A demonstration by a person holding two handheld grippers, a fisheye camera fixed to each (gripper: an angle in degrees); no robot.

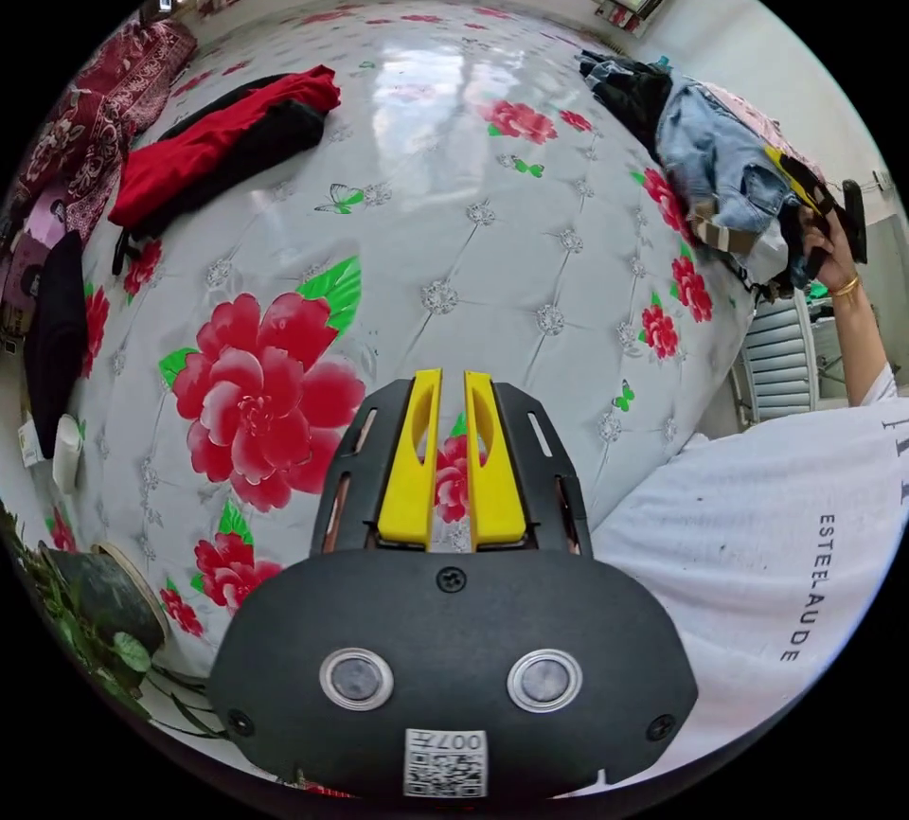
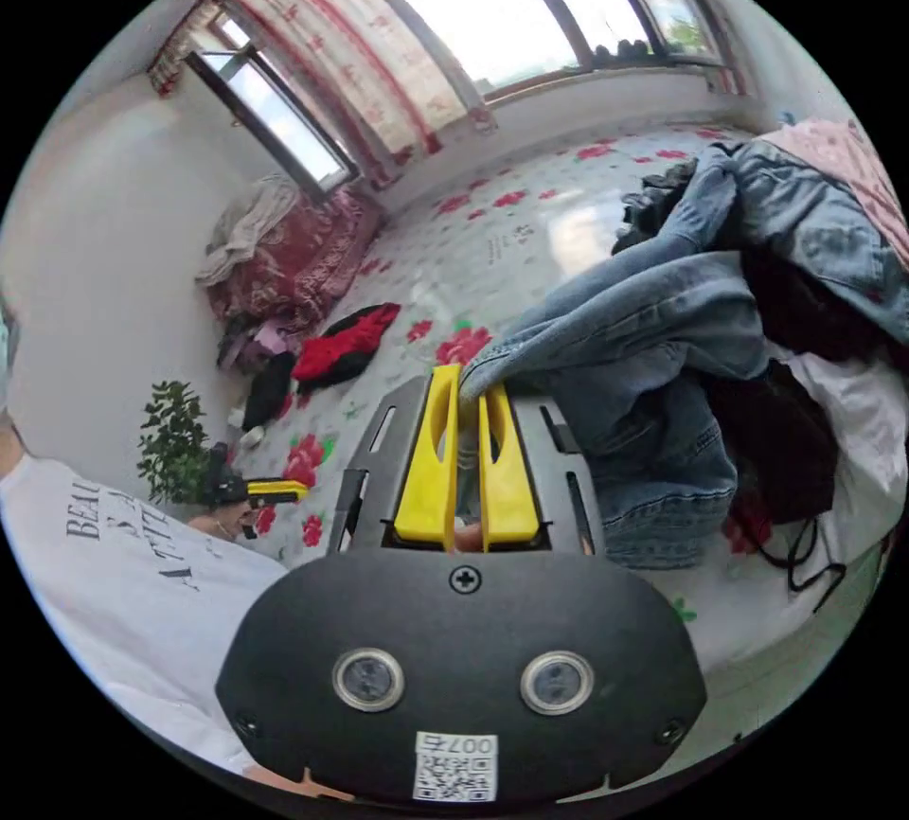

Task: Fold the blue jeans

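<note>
In the left gripper view, the left gripper (image 1: pixel 452 451) hangs over the flowered bed (image 1: pixel 492 223), its yellow fingers (image 1: pixel 410 470) nearly together with nothing between them. A red garment (image 1: pixel 218 143) lies at ten o'clock, the clothes pile (image 1: pixel 729 167) at two. In the right gripper view, the right gripper (image 2: pixel 471 455) has its fingers clenched on an edge of the blue jeans (image 2: pixel 644 328) — they trail to the pile at three o'clock, their far end buried.
</note>
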